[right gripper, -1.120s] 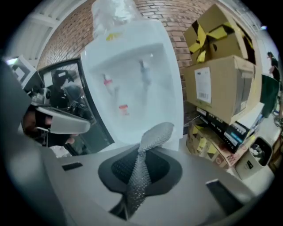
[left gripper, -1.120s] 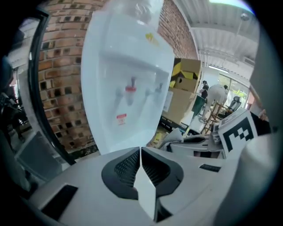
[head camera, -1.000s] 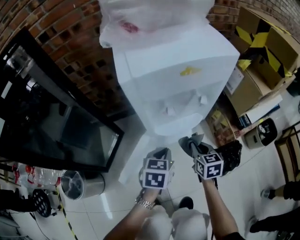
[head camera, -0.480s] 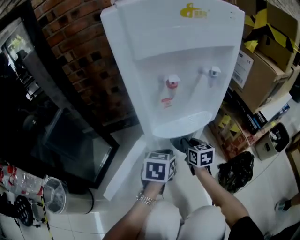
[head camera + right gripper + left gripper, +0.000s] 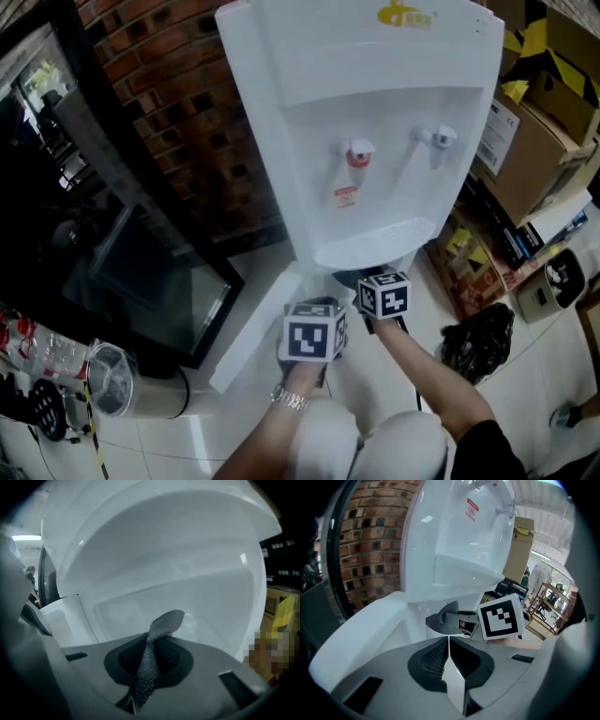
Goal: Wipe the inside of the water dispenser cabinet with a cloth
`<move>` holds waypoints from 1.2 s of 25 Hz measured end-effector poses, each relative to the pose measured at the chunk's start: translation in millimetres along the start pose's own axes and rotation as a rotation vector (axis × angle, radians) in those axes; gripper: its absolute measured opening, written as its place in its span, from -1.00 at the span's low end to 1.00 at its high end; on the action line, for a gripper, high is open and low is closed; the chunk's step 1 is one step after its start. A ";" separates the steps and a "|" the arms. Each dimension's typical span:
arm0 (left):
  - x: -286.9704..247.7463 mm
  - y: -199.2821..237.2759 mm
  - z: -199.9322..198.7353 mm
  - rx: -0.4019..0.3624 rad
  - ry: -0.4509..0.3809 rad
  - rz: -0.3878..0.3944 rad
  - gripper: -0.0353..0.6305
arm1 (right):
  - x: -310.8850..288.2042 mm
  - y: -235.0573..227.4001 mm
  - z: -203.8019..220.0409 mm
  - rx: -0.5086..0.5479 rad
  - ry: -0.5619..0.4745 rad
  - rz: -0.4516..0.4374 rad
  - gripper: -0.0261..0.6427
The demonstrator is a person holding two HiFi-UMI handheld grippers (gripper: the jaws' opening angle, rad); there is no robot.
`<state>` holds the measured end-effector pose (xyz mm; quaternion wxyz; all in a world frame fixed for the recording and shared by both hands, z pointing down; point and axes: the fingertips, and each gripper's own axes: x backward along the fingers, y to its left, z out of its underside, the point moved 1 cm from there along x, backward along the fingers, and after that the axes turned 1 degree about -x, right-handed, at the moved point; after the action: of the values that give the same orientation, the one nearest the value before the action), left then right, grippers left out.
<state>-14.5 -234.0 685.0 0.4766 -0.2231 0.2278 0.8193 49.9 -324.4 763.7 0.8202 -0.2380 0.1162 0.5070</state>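
Note:
The white water dispenser [image 5: 375,141] stands against a brick wall, with a red tap [image 5: 357,154] and a white tap [image 5: 441,137] above its drip shelf. Its white cabinet door [image 5: 248,333] hangs open to the left. My right gripper [image 5: 364,278] reaches in under the shelf, shut on a grey mesh cloth [image 5: 166,620] that sticks up out of its jaws against the white inner wall [image 5: 187,583]. The left gripper [image 5: 317,307] sits just left of it, shut on a thin white sheet [image 5: 454,681] seen edge-on. From the left gripper view, the right gripper [image 5: 440,619] lies ahead.
Stacked cardboard boxes [image 5: 534,122] and a black bag [image 5: 478,342] crowd the right side. A dark glass-fronted cabinet [image 5: 141,281] stands on the left, with a metal bin [image 5: 141,398] on the pale tiled floor. The brick wall [image 5: 178,112] is behind.
The head view has swung down from the dispenser's bag-covered top to its front. My right gripper has moved up and left, in under the shelf; the left gripper has barely shifted.

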 end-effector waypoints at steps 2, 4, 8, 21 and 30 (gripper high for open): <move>3.9 -1.8 2.5 -0.004 0.001 0.006 -0.86 | -1.7 4.3 -0.2 -0.011 -0.011 -0.010 -0.83; 5.2 -3.6 5.9 -0.013 0.007 0.016 -0.86 | -6.2 11.7 2.2 0.007 -0.022 -0.023 -0.83; 9.6 -0.6 5.4 -0.035 0.007 0.003 -0.86 | -31.4 17.5 38.0 0.090 0.043 -0.023 -0.83; 12.8 -1.0 11.2 -0.045 0.021 0.008 -0.86 | -24.1 -34.0 66.3 -0.012 0.115 0.083 -0.83; 14.9 -4.5 7.2 -0.113 0.015 -0.018 -0.86 | -30.2 8.5 7.7 0.043 -0.085 -0.043 -0.83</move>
<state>-18.2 -217.7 681.4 0.4687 -0.2579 0.1829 0.8248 28.1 -340.8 781.1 0.8401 -0.2011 0.0867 0.4963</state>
